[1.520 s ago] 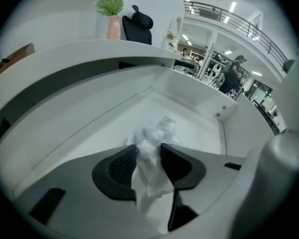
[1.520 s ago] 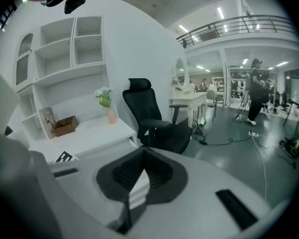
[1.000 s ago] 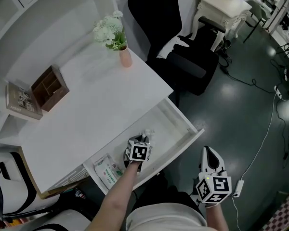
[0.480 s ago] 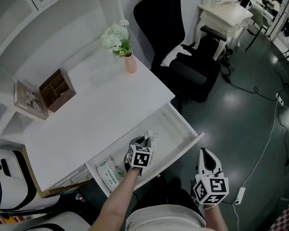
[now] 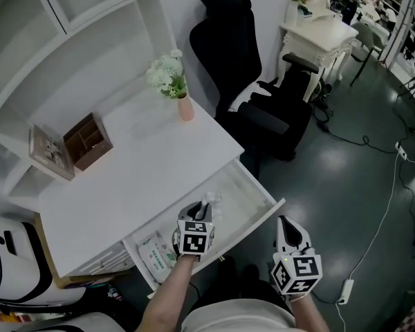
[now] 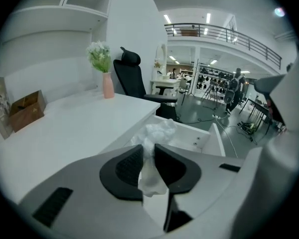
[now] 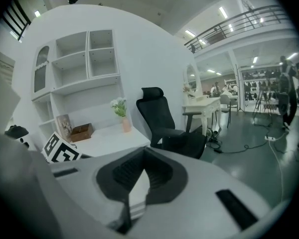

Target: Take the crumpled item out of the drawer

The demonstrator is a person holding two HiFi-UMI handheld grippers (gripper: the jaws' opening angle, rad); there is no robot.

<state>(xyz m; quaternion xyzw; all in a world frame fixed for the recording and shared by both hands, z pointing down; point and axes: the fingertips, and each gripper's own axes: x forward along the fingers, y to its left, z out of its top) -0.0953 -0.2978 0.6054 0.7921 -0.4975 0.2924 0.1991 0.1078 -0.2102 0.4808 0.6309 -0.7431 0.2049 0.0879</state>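
A: Crumpled item (image 6: 157, 132): white wad, paper or tissue. The left gripper (image 6: 148, 153) is clamped on it. The pads pinch its lower half and the puffy top sticks out past the tips.

B: Head view only gives me a white speck at that gripper's tip. Where is it relative to the drawer (image 5: 263, 184)?

A: Over the open drawer, near the middle, hanging from the jaws and not lying on the drawer floor. The left gripper view looks across the top of the desk (image 5: 138, 171), so it is up around desk height.

B: Anything in the drawer?

A: A white and green packet (image 5: 155, 250) at the left end. Only the head view shows it; the gripper's body hides it in the left gripper view.

B: Right gripper (image 5: 286, 227)?

A: Well apart, off to the right past the drawer front, over the dark floor. Its own view shows the pad tips meeting with nothing between them. That view also catches the left gripper's marker cube (image 7: 60, 149) at its left edge, and the wall shelves (image 7: 74, 59).

B: Desk clutter?

A: A pink vase (image 6: 108, 85) with white flowers, a brown wooden box (image 5: 88, 140) and a black chair (image 5: 238, 54) beside the desk. The balcony railing (image 6: 224, 34) shows in the gripper views only.
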